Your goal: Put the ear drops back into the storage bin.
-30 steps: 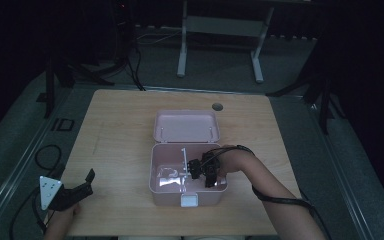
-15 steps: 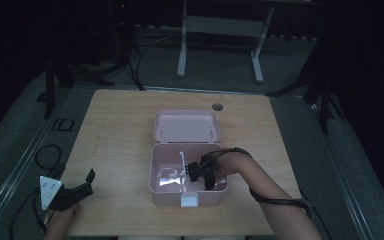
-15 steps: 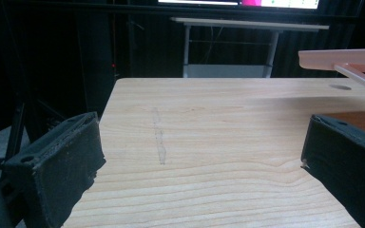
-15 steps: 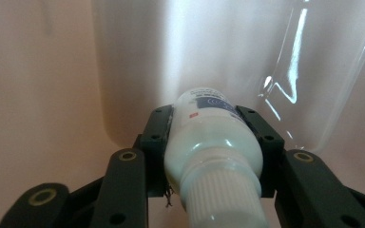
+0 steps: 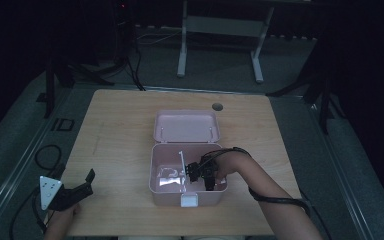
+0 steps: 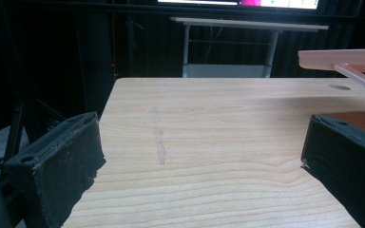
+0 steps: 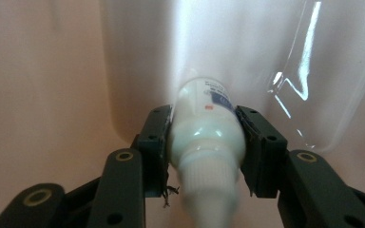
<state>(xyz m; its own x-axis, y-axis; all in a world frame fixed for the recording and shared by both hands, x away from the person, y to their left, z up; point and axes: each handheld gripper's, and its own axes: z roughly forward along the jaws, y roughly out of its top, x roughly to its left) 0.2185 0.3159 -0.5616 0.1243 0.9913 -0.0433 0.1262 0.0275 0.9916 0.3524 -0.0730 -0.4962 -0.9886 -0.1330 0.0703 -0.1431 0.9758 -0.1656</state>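
Note:
A pink plastic box (image 5: 215,189) stands open in the middle of the wooden table, its lid (image 5: 186,126) laid back behind it. My right gripper (image 5: 194,173) is down inside the box. In the right gripper view it (image 7: 203,140) is shut on a small white bottle (image 7: 206,126) with a ribbed white cap and a blue and red label, close to the box's pink inner wall (image 7: 43,71). A clear plastic bag (image 7: 323,71) lies beside the bottle. My left gripper (image 5: 82,187) rests open near the table's front left corner, jaws wide with bare wood (image 6: 199,142) between them.
A clear divider (image 5: 181,161) stands inside the box. The table has a round cable hole (image 5: 217,106) at the back. A white desk frame (image 5: 220,30) stands on the floor beyond. The box's edge (image 6: 342,57) reaches into the left gripper view at the right.
My right gripper has shifted slightly left and deeper into the box, the forearm following. The left gripper has stayed where it was.

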